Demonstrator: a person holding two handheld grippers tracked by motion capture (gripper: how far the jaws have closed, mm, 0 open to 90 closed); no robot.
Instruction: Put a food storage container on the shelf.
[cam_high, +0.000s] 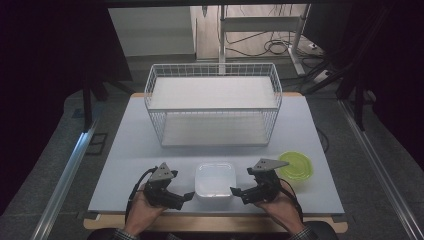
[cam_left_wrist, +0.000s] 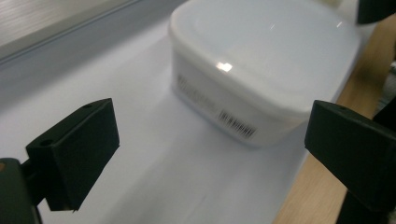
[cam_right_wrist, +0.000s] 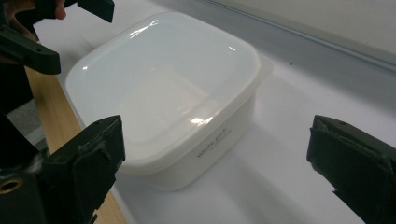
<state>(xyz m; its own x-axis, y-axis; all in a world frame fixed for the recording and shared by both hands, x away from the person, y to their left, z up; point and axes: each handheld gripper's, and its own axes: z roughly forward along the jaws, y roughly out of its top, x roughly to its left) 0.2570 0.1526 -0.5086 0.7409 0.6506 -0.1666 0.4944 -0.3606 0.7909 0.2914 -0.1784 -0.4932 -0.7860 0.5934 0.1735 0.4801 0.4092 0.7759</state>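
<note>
A white square plastic container (cam_high: 215, 180) with its lid on sits near the table's front edge, between my two grippers. My left gripper (cam_high: 187, 196) is just left of it, open, pointing at its left side. The right gripper (cam_high: 236, 192) is at its right side, also open. In the left gripper view the container (cam_left_wrist: 261, 60) lies ahead of the wide-apart jaws (cam_left_wrist: 215, 140), its barcode label facing me. In the right gripper view the container (cam_right_wrist: 163, 88) stands between and ahead of the spread jaws (cam_right_wrist: 215, 154), and neither pad touches it. The left gripper (cam_right_wrist: 46, 28) shows beyond it.
A white wire basket (cam_high: 212, 110) stands at the back middle of the white table mat (cam_high: 130, 150). A round green lid (cam_high: 295, 165) lies flat to the right of the right gripper. The wooden table edge (cam_left_wrist: 322, 186) runs close behind the container.
</note>
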